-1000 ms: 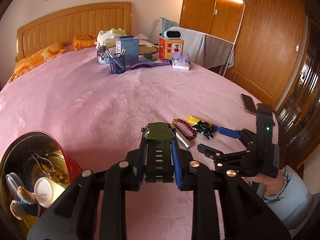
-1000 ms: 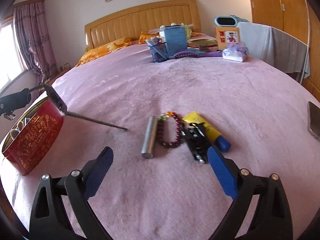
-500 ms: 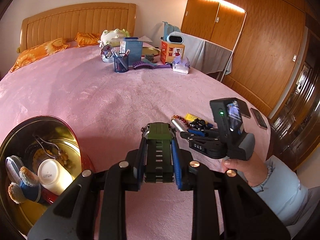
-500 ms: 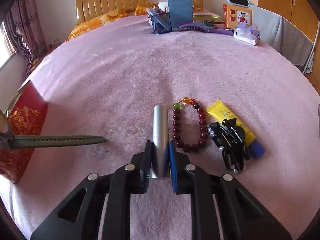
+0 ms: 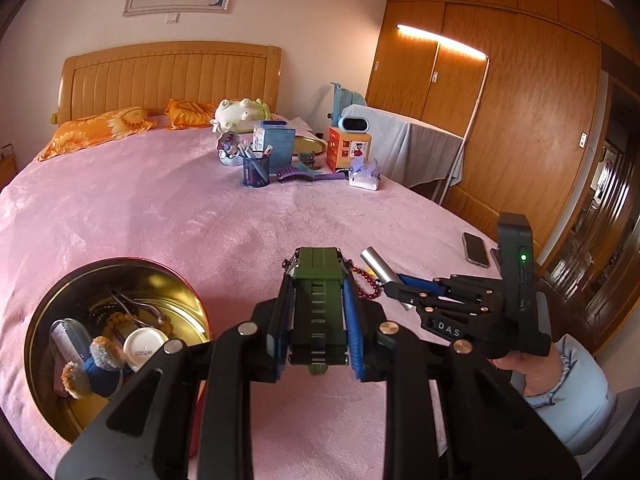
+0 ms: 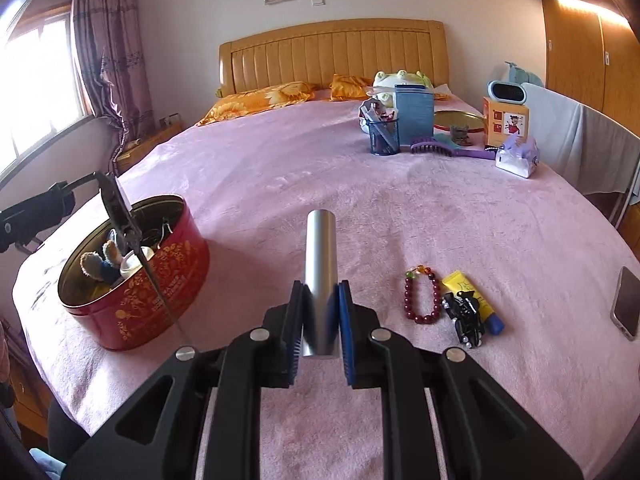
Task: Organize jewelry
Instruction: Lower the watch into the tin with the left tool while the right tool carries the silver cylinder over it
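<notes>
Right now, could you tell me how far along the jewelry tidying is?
Partway. The red tin already holds several small items. In hand: left gripper carries a green watch, right gripper a silver tube. Left on the bed: bead bracelet, black clip, yellow tube.

Around a blue pen cup (image 6: 384,136) far up the pink bed (image 6: 304,168): a blue box (image 6: 414,114) just behind, a purple brush (image 6: 434,148) beside it, tissues (image 6: 516,156) further right, orange pillows (image 6: 260,100) behind.
</notes>
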`<act>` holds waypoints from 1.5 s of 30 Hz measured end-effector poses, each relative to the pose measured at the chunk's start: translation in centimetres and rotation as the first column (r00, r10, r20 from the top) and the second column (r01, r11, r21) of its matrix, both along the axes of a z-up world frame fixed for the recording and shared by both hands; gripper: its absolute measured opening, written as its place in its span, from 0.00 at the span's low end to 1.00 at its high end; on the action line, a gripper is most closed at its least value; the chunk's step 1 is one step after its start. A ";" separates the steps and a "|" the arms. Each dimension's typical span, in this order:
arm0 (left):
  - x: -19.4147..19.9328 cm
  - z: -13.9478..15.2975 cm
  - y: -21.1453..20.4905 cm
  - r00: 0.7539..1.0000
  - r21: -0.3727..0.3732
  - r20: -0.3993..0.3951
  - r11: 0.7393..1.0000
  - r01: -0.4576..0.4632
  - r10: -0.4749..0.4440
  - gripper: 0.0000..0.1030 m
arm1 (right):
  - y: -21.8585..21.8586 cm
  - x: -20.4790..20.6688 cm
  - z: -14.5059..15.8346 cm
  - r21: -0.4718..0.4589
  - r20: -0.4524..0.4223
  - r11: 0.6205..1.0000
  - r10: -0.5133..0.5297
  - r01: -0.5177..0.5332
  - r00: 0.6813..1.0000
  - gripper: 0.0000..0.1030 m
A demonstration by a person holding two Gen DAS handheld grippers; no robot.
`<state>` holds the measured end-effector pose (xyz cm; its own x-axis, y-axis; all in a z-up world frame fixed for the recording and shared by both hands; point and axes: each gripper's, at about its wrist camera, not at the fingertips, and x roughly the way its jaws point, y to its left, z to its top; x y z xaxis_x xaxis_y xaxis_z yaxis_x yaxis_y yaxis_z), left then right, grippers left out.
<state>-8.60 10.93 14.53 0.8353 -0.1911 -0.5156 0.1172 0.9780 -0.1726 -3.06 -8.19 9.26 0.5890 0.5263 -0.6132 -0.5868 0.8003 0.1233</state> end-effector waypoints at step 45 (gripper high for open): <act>2.3 -7.4 21.6 0.919 0.132 -0.279 0.959 -0.252 0.280 0.24 | 16.3 -9.4 2.6 -0.041 0.025 0.933 0.358 -0.357 0.933 0.18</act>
<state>-6.34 32.57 7.09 0.6586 0.0768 -0.7486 -0.1914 0.9792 -0.0679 -12.49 8.09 11.86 0.3854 0.6839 -0.6195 -0.8380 0.5404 0.0753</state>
